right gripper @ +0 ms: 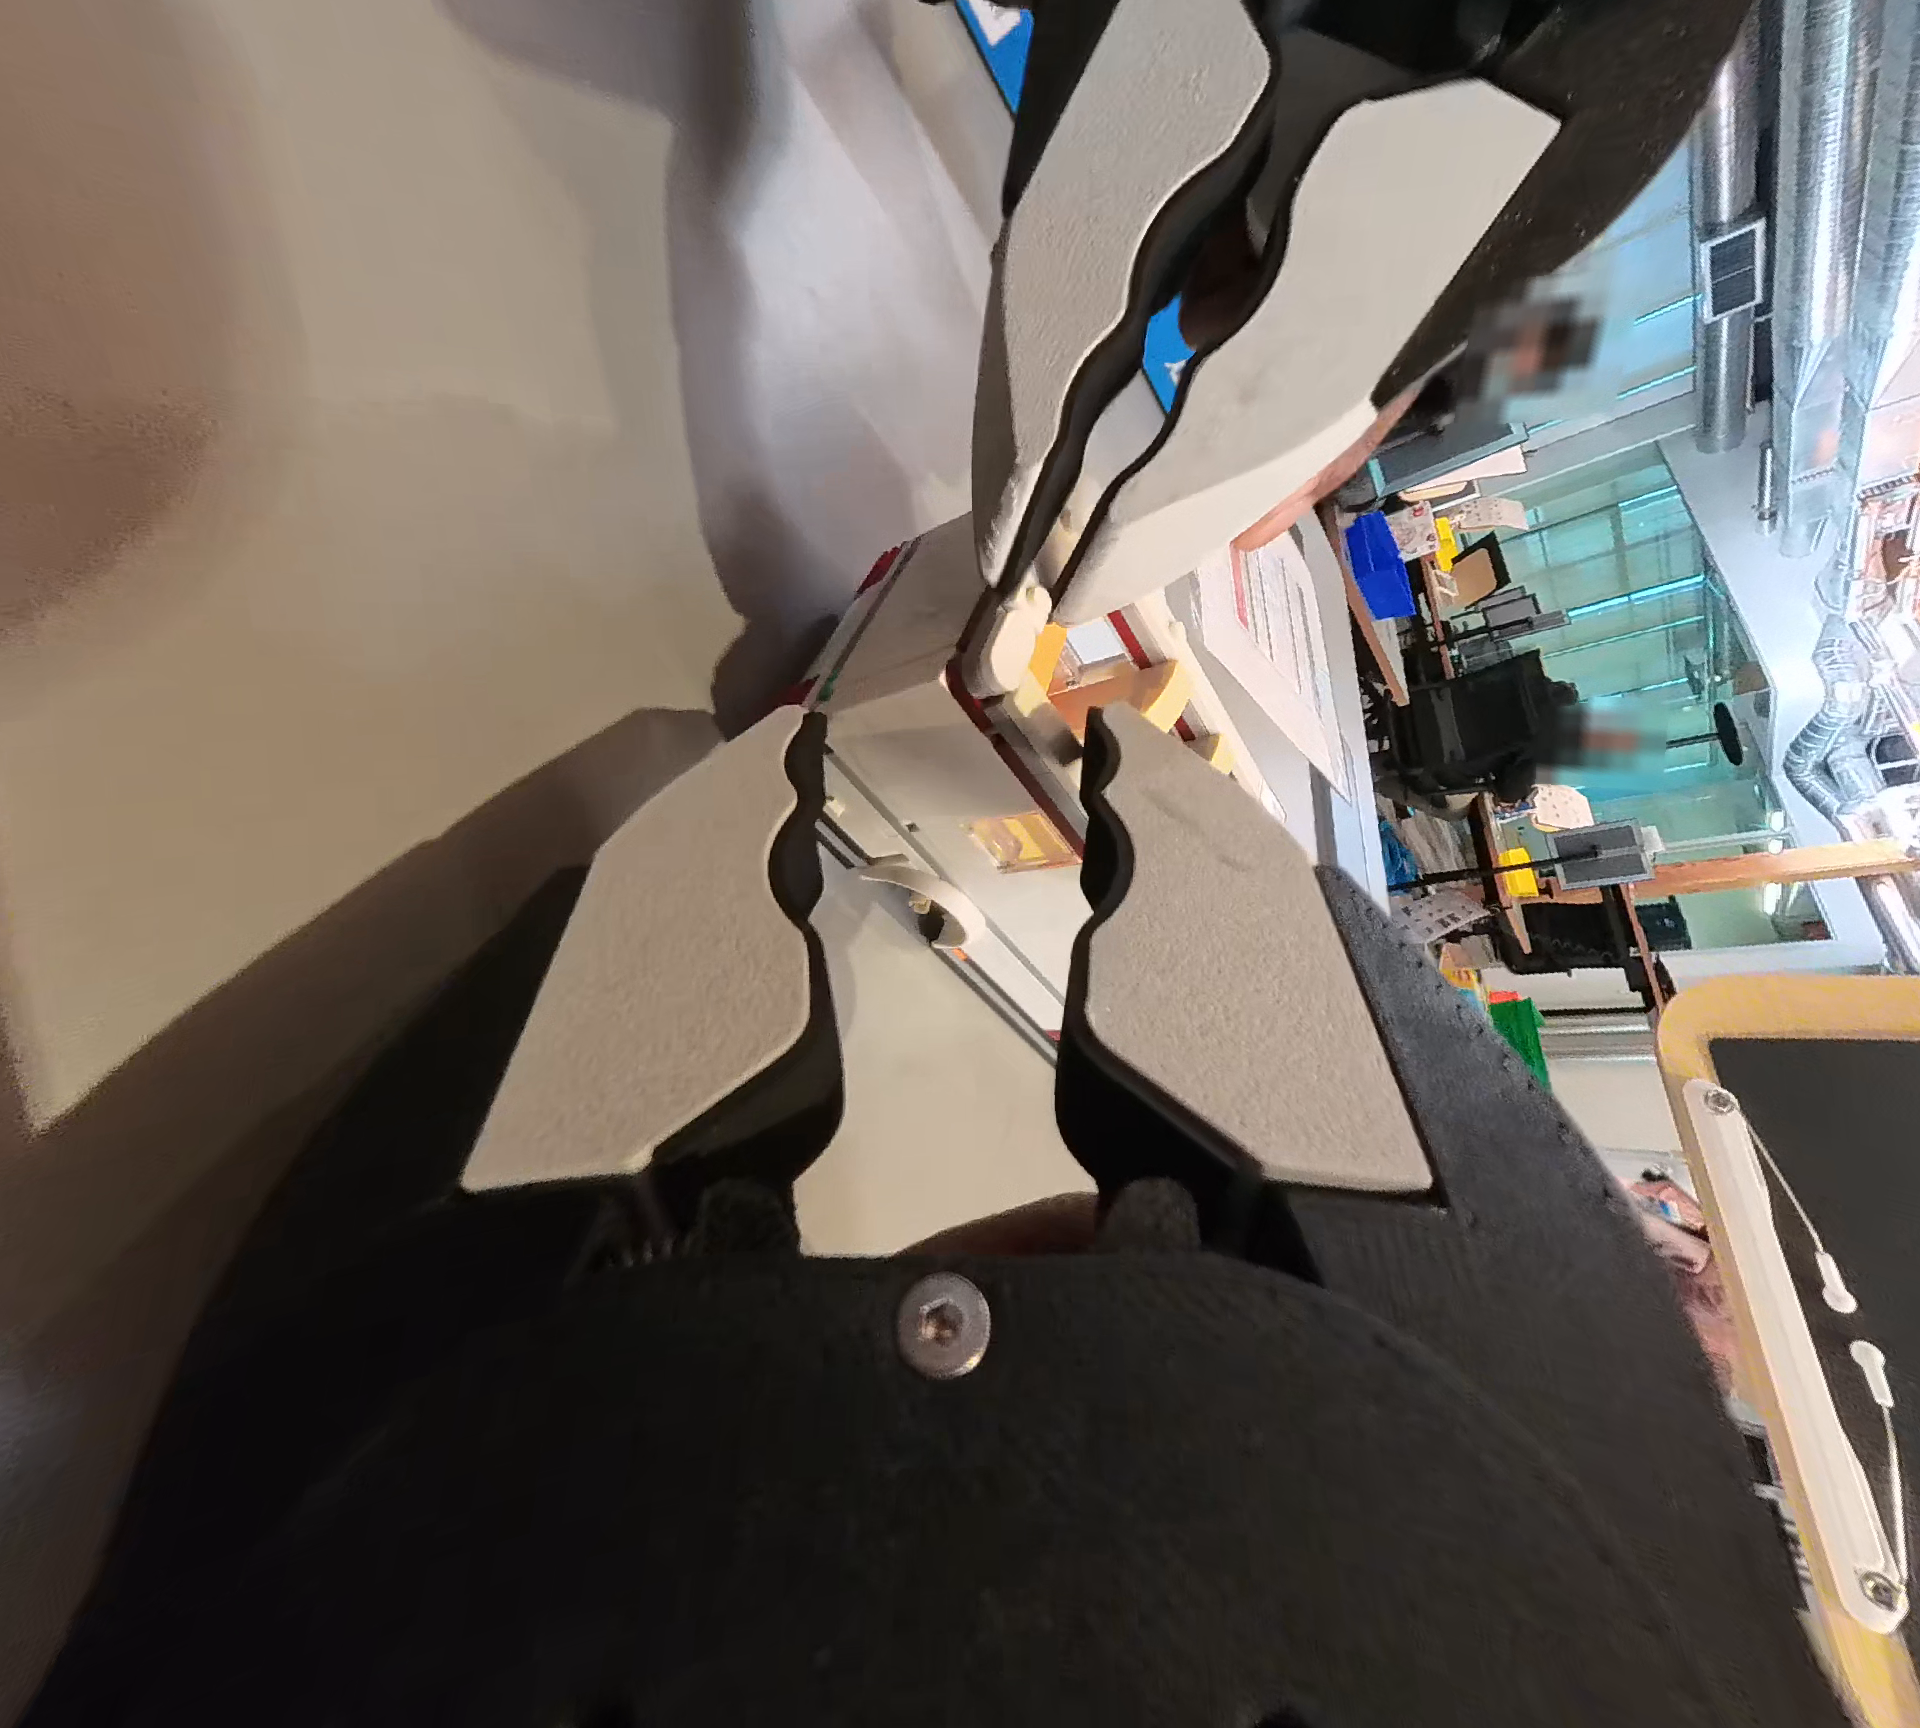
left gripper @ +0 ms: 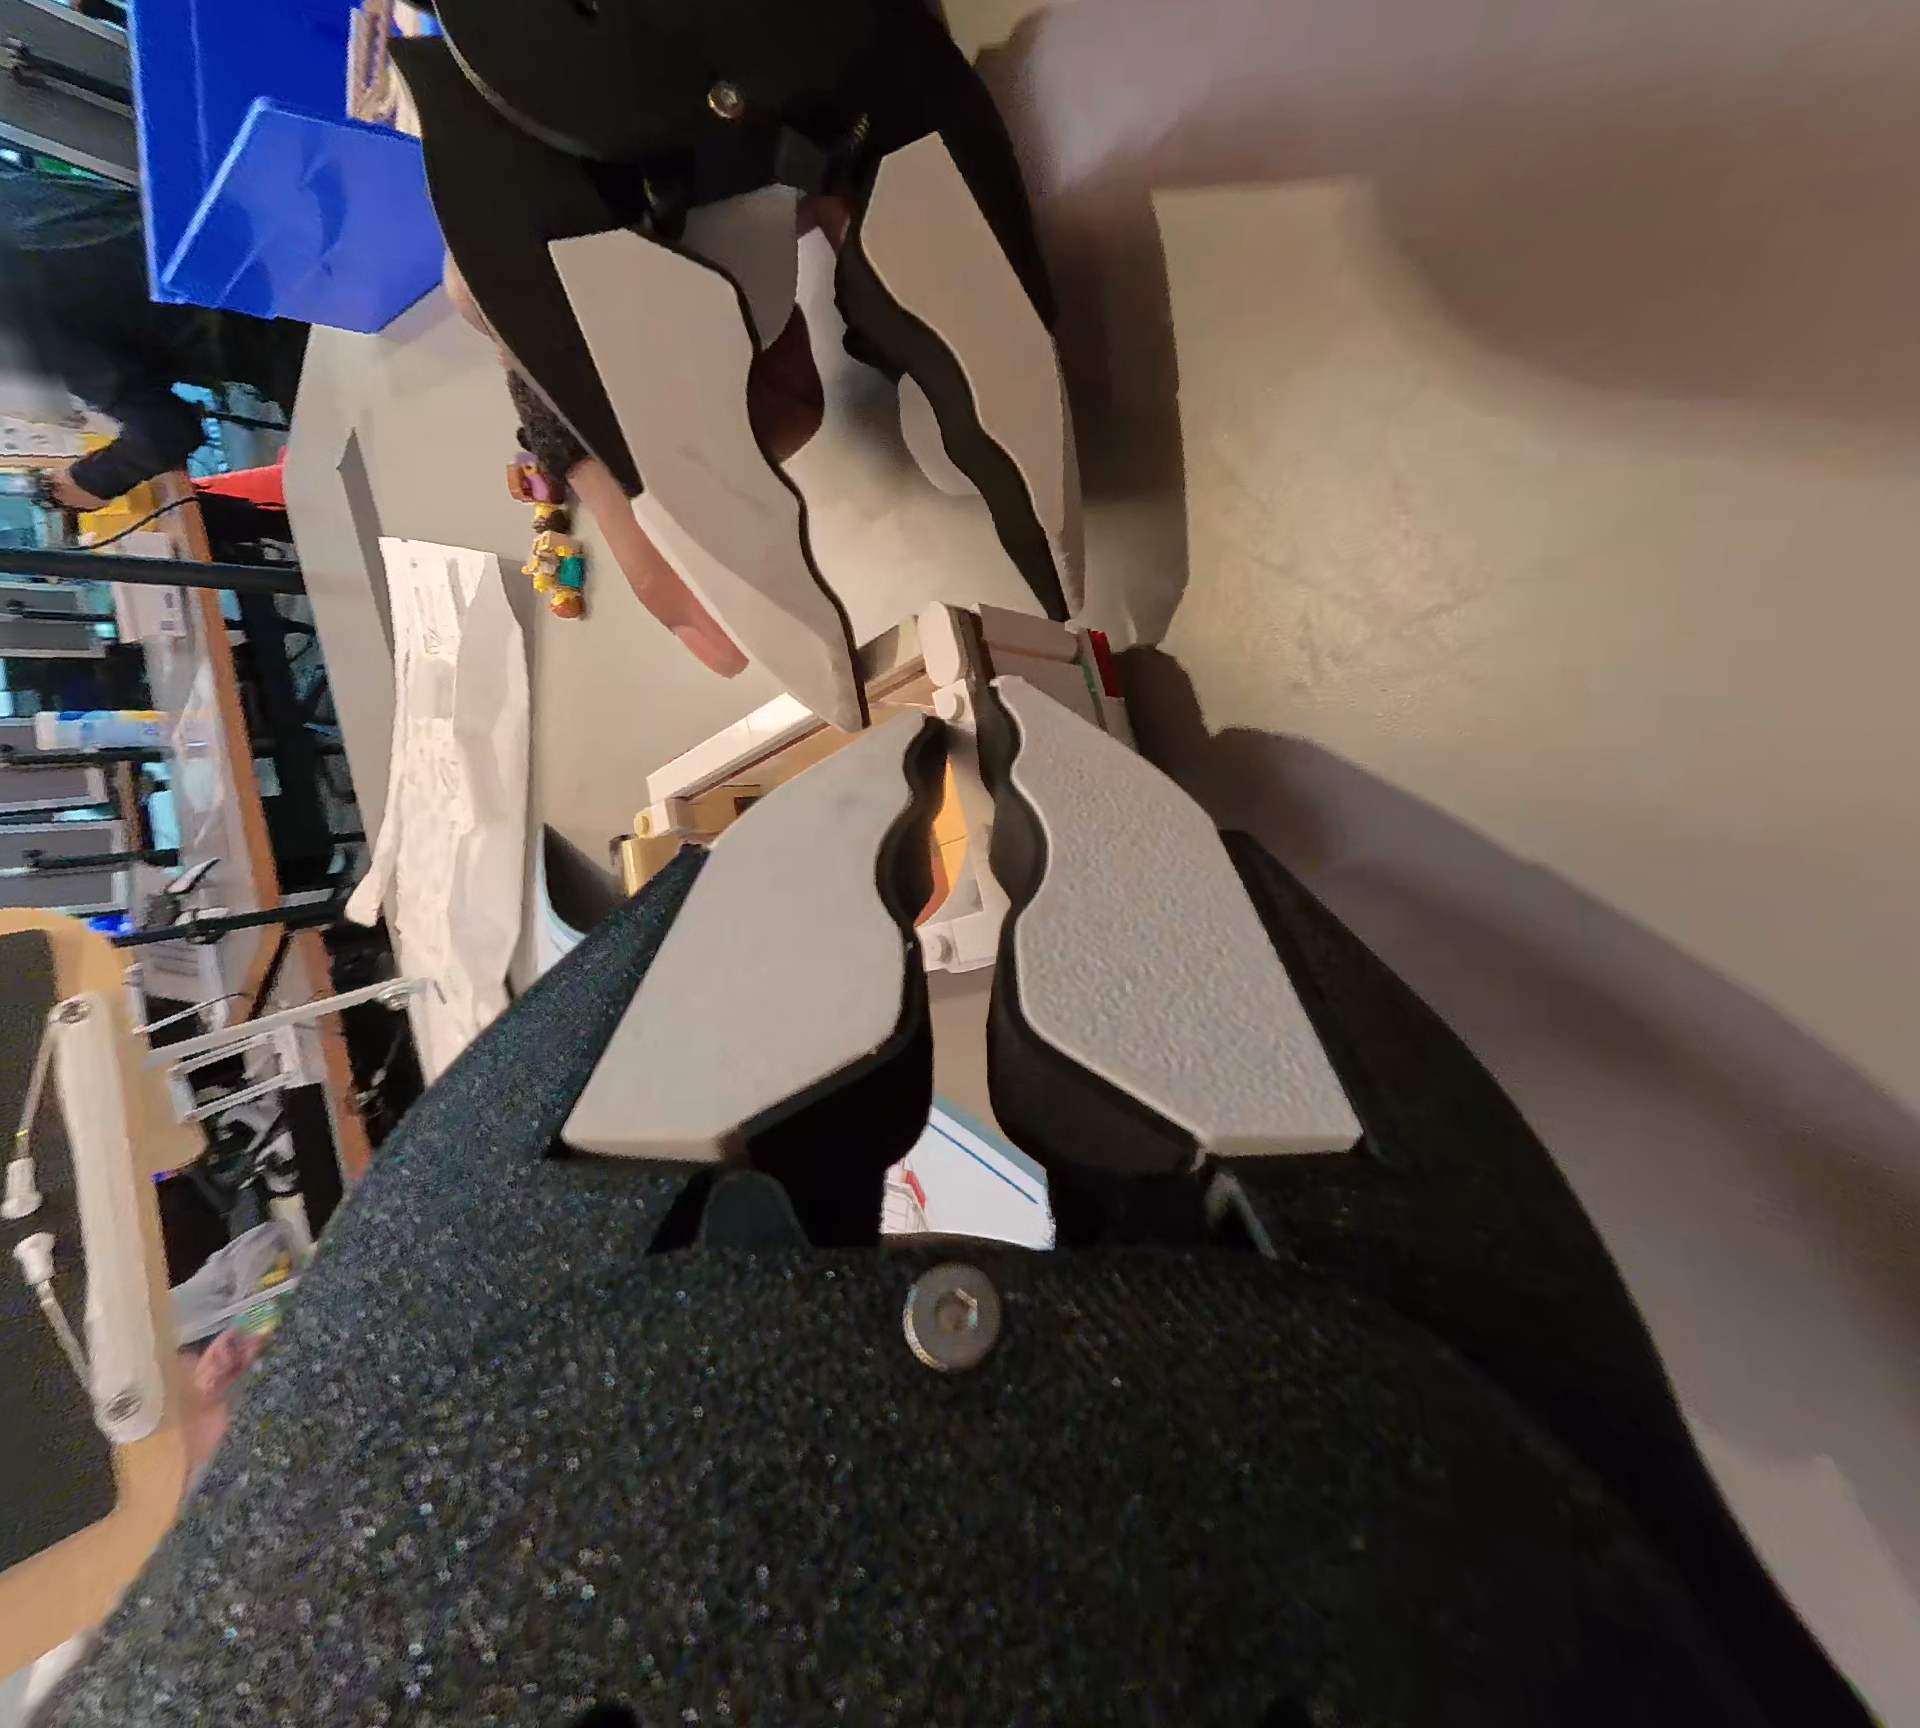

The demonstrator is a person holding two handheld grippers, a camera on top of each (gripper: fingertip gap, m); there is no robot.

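The left tool (left gripper: 961,733) grips a thin white piece at the edge of a white and tan toy-brick model (left gripper: 1023,639), its two grey fingers (left gripper: 1122,930) nearly together with the piece pinched between the dark pads. The right tool (left gripper: 966,670) reaches in from above, its fingers spread, one tip at each side of the model's top. A group of small toy figures (left gripper: 551,535) stands on the grey surface (left gripper: 623,670) beyond, beside white paper sheets (left gripper: 447,743). A blue bin (left gripper: 270,68) sits at the surface's far end.
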